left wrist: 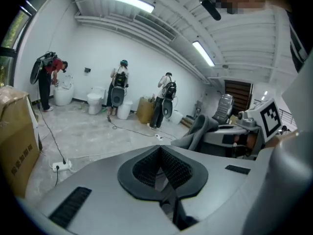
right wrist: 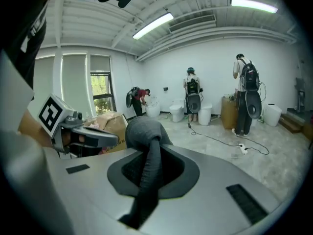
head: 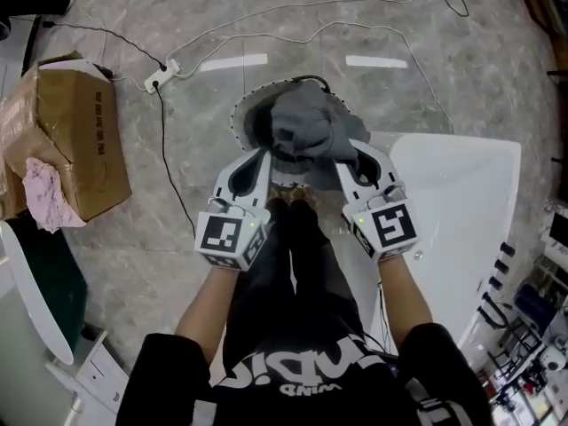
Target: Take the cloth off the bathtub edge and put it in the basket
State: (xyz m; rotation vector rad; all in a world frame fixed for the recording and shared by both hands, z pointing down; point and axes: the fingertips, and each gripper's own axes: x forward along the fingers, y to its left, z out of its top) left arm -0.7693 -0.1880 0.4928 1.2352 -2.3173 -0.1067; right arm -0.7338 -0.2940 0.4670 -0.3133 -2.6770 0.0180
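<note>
The grey cloth [head: 306, 127] hangs bunched in the air over the round white-rimmed basket [head: 240, 114] on the floor. My right gripper [head: 344, 160] is shut on the cloth, and in the right gripper view a twisted strand of the cloth [right wrist: 149, 151] runs between the closed pads of the right gripper [right wrist: 151, 163]. My left gripper [head: 264, 156] is held beside it, its tip at the cloth's edge. In the left gripper view the left gripper [left wrist: 160, 153] has its pads together with nothing between them, and the cloth [left wrist: 205, 127] shows off to the right. The white bathtub [head: 461, 193] lies to the right.
A cardboard box [head: 71, 140] with a pink rag [head: 40, 193] stands at the left. A power strip [head: 162, 75] and cables cross the floor behind the basket. A white curved fixture [head: 35, 300] is at lower left. Several people work by toilets far off.
</note>
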